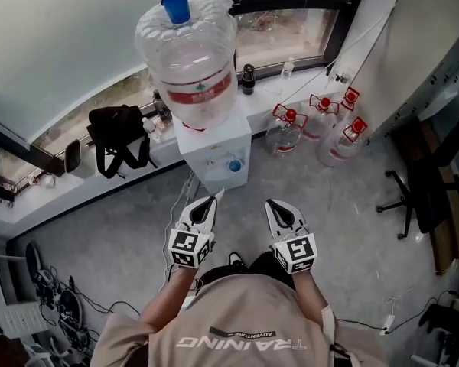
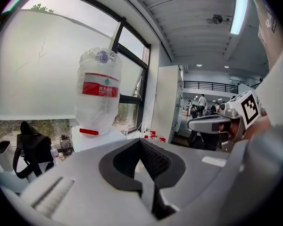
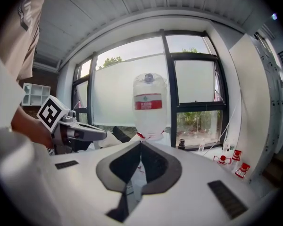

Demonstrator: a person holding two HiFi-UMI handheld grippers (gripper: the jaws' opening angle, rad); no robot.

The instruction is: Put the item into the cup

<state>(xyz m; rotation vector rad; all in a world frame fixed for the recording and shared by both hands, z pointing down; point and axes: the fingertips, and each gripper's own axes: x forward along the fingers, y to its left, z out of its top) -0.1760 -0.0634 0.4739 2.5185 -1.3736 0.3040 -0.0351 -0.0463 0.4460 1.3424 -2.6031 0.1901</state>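
No cup and no loose item show in any view. My left gripper (image 1: pixel 212 198) and right gripper (image 1: pixel 270 203) are held side by side in front of the person, above the grey floor, both pointing at a white water dispenser (image 1: pixel 214 155). A large clear bottle (image 1: pixel 187 52) with a red label stands on top of it. In the left gripper view the jaws (image 2: pixel 140 140) meet at the tips with nothing between them. The right gripper's jaws (image 3: pixel 141 142) are likewise shut and empty. The bottle (image 3: pixel 150 107) stands straight ahead of both.
A black bag (image 1: pixel 118 136) and a dark flask (image 1: pixel 248 79) sit on the window sill. Several clear jugs with red caps (image 1: pixel 287 128) stand on the floor right of the dispenser. An office chair (image 1: pixel 413 197) is at the right, cables (image 1: pixel 53 297) at the lower left.
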